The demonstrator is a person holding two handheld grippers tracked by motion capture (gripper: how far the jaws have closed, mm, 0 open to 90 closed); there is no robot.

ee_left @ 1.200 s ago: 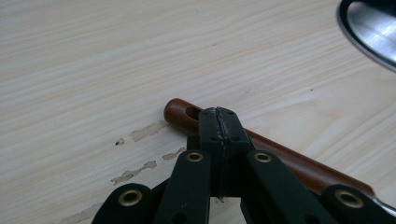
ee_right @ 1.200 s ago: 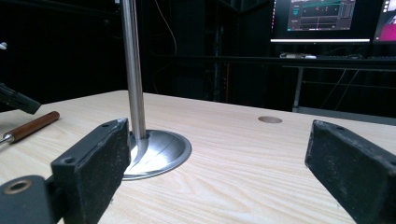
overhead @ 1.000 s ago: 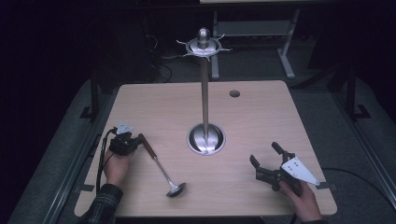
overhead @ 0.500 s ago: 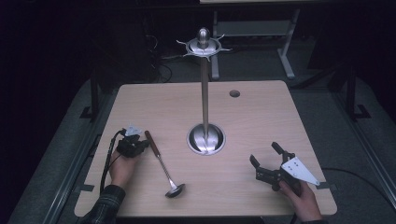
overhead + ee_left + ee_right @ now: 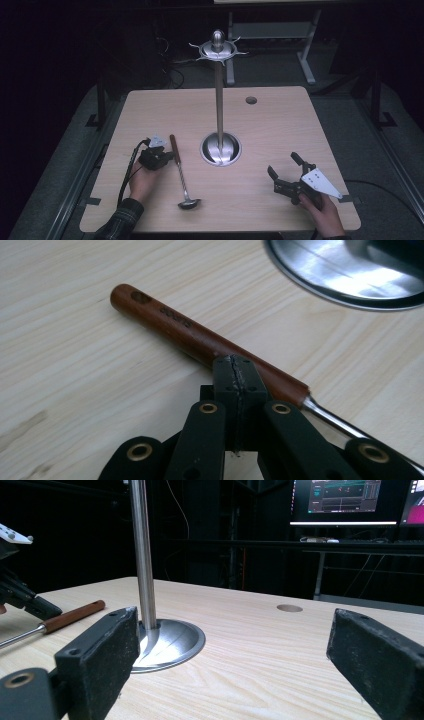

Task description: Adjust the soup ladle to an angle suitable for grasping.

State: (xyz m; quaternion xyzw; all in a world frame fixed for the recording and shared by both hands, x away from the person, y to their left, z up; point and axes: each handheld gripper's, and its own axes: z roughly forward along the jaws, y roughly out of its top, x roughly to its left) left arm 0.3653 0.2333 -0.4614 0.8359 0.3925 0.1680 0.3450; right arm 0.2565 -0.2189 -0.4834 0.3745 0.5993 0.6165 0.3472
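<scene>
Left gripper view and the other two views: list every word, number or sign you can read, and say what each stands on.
Dark mark stamped into the ladle's wooden handle near its hole: blurred, not readable.
Lettering on the monitor screens behind the table, right gripper view: too small to read.
High view: no readable text.

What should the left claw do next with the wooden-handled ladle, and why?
Probably open first: the left claw is shut, pads together, against the brown wooden handle of the steel ladle, which lies flat on the pale wooden table. It cannot grip while shut.
</scene>
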